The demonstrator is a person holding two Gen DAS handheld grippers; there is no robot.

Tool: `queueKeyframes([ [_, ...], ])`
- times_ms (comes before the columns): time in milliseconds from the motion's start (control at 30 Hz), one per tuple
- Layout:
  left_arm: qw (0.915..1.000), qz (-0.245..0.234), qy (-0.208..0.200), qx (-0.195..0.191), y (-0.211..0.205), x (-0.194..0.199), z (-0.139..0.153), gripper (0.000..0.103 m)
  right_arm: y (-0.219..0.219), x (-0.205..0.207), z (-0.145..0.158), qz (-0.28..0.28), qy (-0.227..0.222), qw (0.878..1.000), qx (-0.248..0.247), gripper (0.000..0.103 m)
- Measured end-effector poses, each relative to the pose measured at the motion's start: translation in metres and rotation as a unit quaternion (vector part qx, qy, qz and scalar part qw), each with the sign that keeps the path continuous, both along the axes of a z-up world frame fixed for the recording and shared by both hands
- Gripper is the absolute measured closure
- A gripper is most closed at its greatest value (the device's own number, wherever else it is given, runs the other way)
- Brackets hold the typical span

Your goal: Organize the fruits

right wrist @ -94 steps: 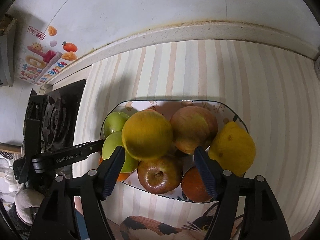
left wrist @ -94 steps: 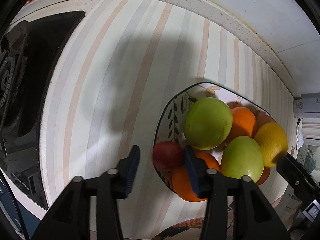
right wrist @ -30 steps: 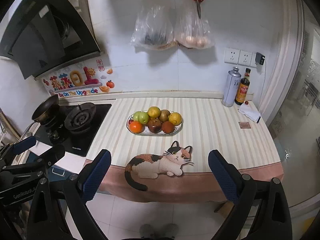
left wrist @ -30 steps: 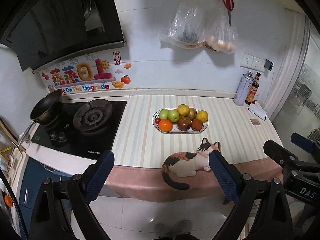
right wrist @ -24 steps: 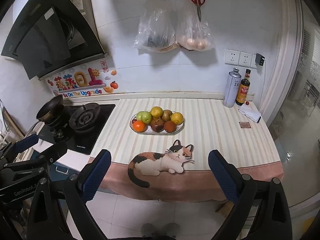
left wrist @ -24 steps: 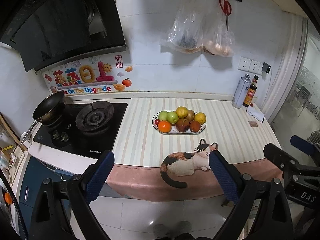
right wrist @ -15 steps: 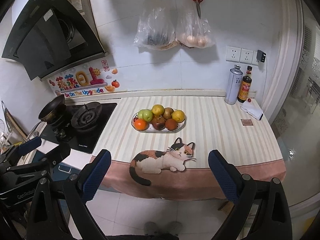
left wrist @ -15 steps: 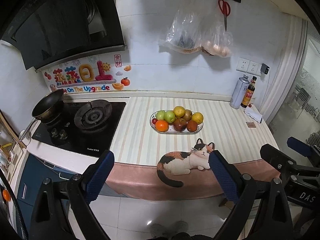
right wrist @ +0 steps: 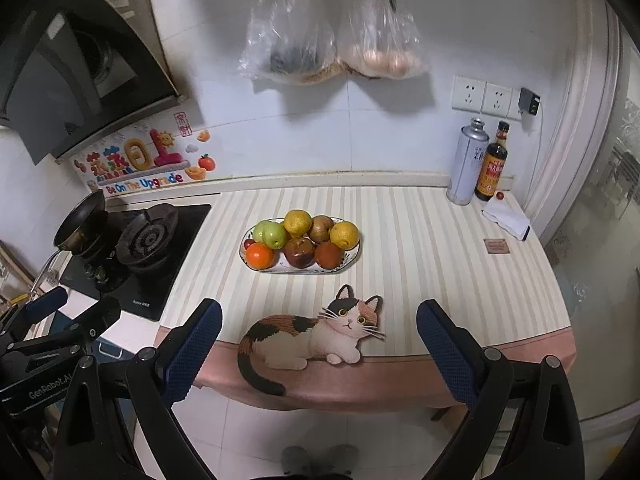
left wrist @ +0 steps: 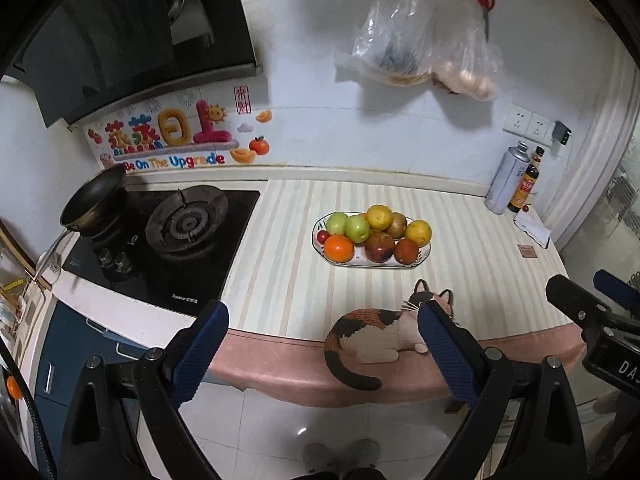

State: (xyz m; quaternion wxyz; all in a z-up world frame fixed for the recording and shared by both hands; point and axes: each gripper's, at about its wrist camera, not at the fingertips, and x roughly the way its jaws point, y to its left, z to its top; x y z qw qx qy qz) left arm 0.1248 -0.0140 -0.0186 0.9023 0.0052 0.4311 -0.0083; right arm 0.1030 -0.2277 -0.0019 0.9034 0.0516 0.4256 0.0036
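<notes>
Change: both grippers, close over the fruit 3.1 s ago, now hang well back from the counter, over the floor
Left gripper: fingers spread wide, holding nothing
Right gripper: the same, released and empty
Fruit: piled on the plate mid-counter, beyond the cat picture
Meaning: organizing looks finished

White tiled wall behind the desk, which carries a striped cloth with a cat print at its front edge. A black range hood hangs above the gas stove at left. Two plastic bags hang on the wall; sockets at right; floor is pale glossy tile.
</notes>
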Motion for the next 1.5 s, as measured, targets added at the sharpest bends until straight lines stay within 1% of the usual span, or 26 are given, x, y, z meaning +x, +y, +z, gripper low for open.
queueKeyframes([
  [100, 0.9999, 0.002, 0.012, 0.005, 0.000, 0.015, -0.009, 0.006, -0.002, 0.019, -0.016, -0.004, 0.019, 1.000, -0.002, 0.003],
  [267, 0.9994, 0.000, 0.032, 0.014, -0.002, 0.037, -0.025, 0.006, -0.005, 0.039, -0.040, -0.007, 0.045, 0.999, -0.012, 0.003],
  [367, 0.9989, 0.001, 0.042, 0.020, -0.003, 0.047, -0.034, 0.006, -0.004, 0.048, -0.051, -0.007, 0.061, 0.998, -0.013, 0.003],
  [533, 0.9980, -0.002, 0.060, 0.019, -0.003, 0.057, -0.046, 0.006, 0.000, 0.055, -0.061, -0.006, 0.073, 0.997, -0.019, 0.003],
  [667, 0.9977, 0.000, 0.066, 0.014, -0.003, 0.060, -0.050, 0.006, 0.003, 0.055, -0.063, -0.004, 0.077, 0.997, -0.019, 0.003],
  [1133, 0.9981, 0.007, 0.060, 0.013, 0.001, 0.055, -0.044, 0.006, 0.015, 0.051, -0.063, 0.002, 0.080, 0.997, -0.020, 0.003],
  [1500, 0.9984, 0.010, 0.053, 0.014, 0.004, 0.048, -0.041, 0.006, 0.015, 0.044, -0.057, 0.001, 0.074, 0.997, -0.016, 0.003],
])
